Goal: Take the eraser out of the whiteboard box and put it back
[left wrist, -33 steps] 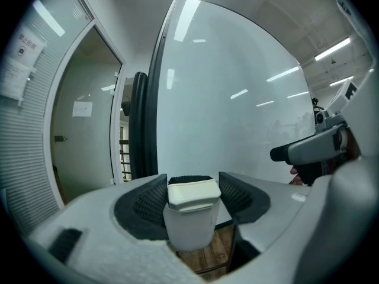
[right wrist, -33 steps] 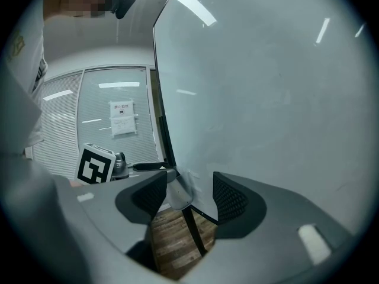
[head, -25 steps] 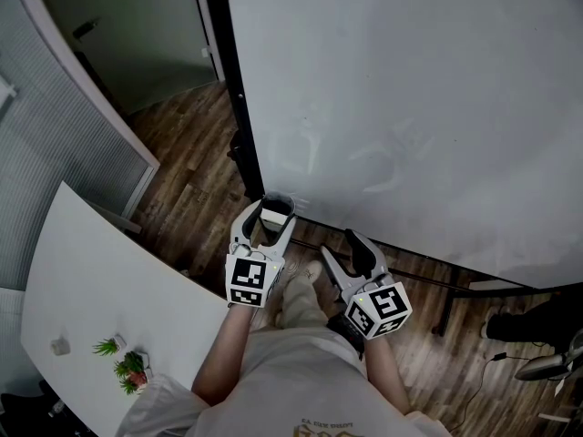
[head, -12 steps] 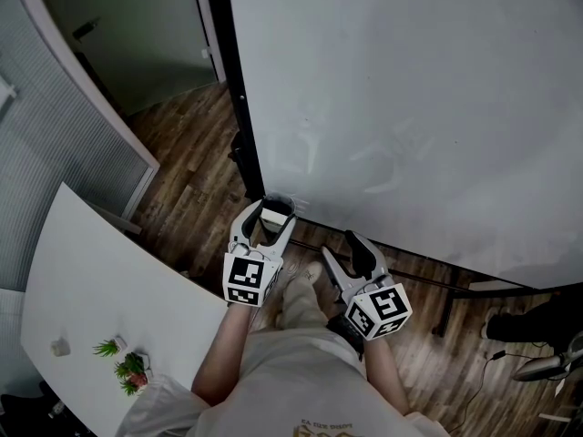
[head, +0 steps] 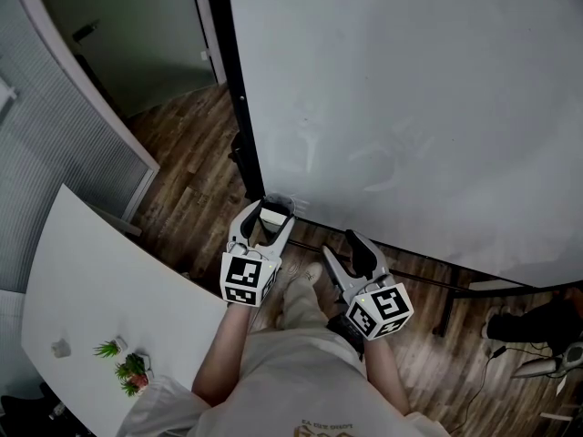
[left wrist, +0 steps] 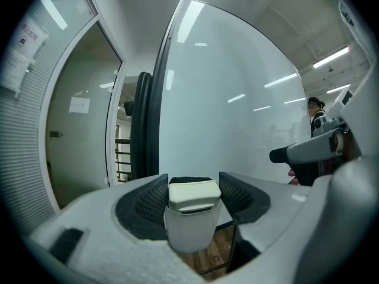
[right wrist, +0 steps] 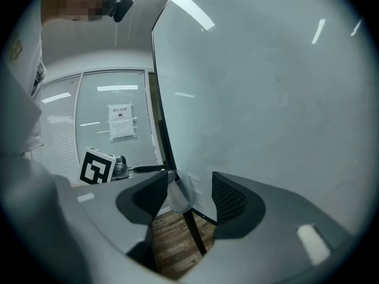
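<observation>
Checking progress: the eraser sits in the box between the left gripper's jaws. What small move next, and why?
Probably close the left gripper firmly on the eraser, then lift straight up. The eraser stands in the box with the jaws close on either side; whether they already press on it is unclear.

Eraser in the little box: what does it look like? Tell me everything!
The eraser is a cream-white, plastic-looking block with a dark fuzzy strip along its back edge. It stands upright, its lower part down in a small white box by the whiteboard. The left gripper has its jaws pressed on its two sides.
</observation>
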Demonstrator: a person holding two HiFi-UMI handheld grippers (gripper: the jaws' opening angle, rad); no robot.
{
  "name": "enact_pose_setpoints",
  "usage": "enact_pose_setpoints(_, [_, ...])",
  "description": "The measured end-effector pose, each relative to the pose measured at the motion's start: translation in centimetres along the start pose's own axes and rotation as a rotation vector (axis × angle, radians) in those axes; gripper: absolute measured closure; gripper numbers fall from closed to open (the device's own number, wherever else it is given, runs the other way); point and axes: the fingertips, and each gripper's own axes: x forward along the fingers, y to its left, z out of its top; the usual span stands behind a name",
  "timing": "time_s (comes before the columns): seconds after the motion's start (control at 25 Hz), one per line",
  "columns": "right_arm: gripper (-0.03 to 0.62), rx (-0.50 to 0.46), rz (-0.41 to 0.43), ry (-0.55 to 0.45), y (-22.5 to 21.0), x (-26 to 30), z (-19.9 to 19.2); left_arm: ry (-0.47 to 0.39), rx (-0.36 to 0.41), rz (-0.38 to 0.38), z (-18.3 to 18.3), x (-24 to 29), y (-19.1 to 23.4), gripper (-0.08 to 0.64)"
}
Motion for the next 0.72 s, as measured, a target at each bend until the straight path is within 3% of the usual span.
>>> enact_pose_setpoints(0.72, [0.356,-0.013,0.008,-0.015,0.7,-0.5,0.6,-0.03,0.008,0.0,1.4,-1.1,-0.2,0.295])
